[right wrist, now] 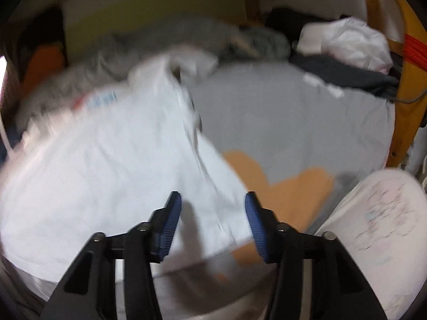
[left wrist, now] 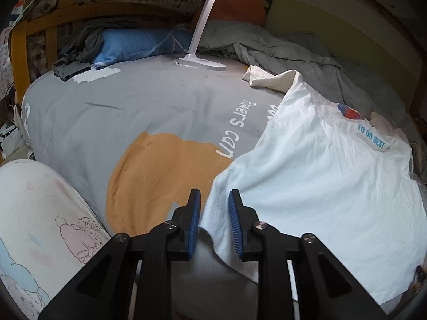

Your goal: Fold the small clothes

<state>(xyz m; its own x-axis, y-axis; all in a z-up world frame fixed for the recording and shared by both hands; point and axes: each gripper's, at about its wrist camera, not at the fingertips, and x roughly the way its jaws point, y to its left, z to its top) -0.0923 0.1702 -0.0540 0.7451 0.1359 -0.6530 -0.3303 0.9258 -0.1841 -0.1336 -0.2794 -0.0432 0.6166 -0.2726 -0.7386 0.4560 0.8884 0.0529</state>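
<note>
Left tongs [left wrist: 213, 208] open; white shirt [left wrist: 320, 165] wrinkled, flat

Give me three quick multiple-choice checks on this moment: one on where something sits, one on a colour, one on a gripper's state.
1. Where does the white desk lamp stand?
A. On the grey bed cover, at its far end
B. On the white T-shirt
C. On the blue pillow

2. What colour is the lettering "TO DO BEST" on the white T-shirt?
A. Red
B. Blue
C. Black

3. How does the left gripper stand?
A. Shut on the lamp
B. Clamped on the pillow
C. Open, with the shirt's edge between its pads

Answers: 1 A, its base rests on the grey bed cover beyond the shirt. 2 B, the print reads blue. 3 C, gaps show beside both pads.
</note>
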